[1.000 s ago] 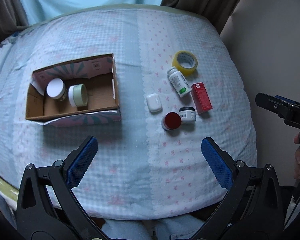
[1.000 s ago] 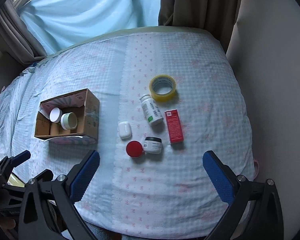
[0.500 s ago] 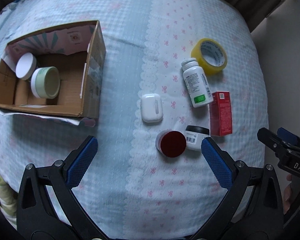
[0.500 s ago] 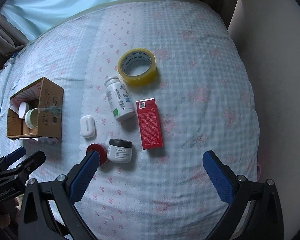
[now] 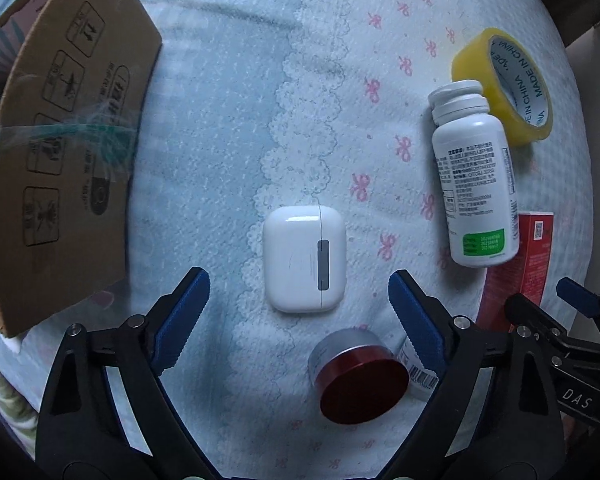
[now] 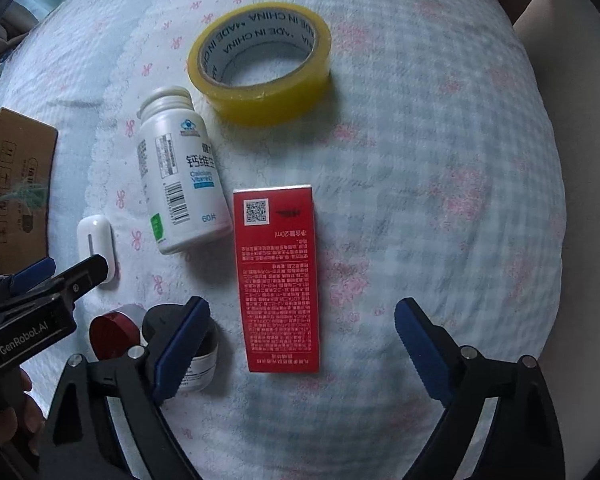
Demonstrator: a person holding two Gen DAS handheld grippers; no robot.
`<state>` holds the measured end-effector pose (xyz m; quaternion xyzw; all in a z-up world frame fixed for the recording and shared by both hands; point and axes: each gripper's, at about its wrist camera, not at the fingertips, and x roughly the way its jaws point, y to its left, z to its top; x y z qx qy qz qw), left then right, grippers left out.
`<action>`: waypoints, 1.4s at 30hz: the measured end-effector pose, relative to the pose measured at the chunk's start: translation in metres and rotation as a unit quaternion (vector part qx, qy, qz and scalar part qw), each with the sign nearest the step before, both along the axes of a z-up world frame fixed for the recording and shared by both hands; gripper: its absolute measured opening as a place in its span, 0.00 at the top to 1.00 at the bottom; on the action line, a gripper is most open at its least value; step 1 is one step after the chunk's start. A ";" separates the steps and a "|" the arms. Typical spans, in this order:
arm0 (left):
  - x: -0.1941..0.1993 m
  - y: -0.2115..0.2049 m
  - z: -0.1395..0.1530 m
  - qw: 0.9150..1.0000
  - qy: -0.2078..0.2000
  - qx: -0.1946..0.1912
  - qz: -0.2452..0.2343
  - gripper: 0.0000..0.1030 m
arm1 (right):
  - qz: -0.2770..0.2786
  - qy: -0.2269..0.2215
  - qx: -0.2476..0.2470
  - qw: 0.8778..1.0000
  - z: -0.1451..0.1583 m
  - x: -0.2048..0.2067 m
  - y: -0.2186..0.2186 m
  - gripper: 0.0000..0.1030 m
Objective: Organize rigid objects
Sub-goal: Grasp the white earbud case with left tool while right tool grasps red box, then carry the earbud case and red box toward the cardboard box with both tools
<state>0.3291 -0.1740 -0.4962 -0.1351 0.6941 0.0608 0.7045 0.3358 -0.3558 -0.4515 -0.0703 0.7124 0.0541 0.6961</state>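
Two grippers hang wide open over the bed. The left gripper [image 5: 298, 308] is just above the white case [image 5: 304, 258]; the right gripper [image 6: 300, 338] frames the red box [image 6: 278, 276]. Each should drop straight, squeeze the sides gently, then carry to the carton [image 5: 60, 152].

earbud case [image 5: 304, 258] right of cardboard box [image 5: 64, 152], bottle [image 5: 474, 184] between case and tape roll [image 5: 512, 88]

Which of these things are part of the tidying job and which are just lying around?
Part of the job:
earbud case
red-lidded jar
black-lidded jar
pill bottle
red carton
tape roll
cardboard box
left gripper and right gripper, both open

Just there:
bedsheet
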 end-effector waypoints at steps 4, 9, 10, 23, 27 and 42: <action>0.008 -0.001 -0.010 1.000 0.005 0.005 -0.004 0.23 | -0.003 0.012 0.005 1.000 -0.015 0.005 0.001 0.18; 0.009 -0.003 -0.018 1.000 0.016 0.005 -0.016 0.54 | 0.003 0.027 0.005 1.000 -0.028 0.012 0.009 0.48; 0.009 -0.003 -0.018 1.000 0.014 0.002 -0.020 0.59 | 0.006 0.031 0.004 1.000 -0.030 0.012 0.011 0.58; 0.000 0.001 -0.003 1.000 0.000 0.002 -0.028 0.60 | -0.005 0.028 -0.011 1.000 -0.035 0.012 0.026 0.63; -0.003 0.001 0.013 0.999 -0.018 0.001 -0.035 0.60 | -0.018 0.023 -0.004 1.000 -0.018 0.010 0.015 0.63; -0.044 0.015 0.161 0.990 -0.137 -0.022 -0.040 0.60 | -0.044 -0.083 0.029 0.995 0.115 -0.033 0.004 0.63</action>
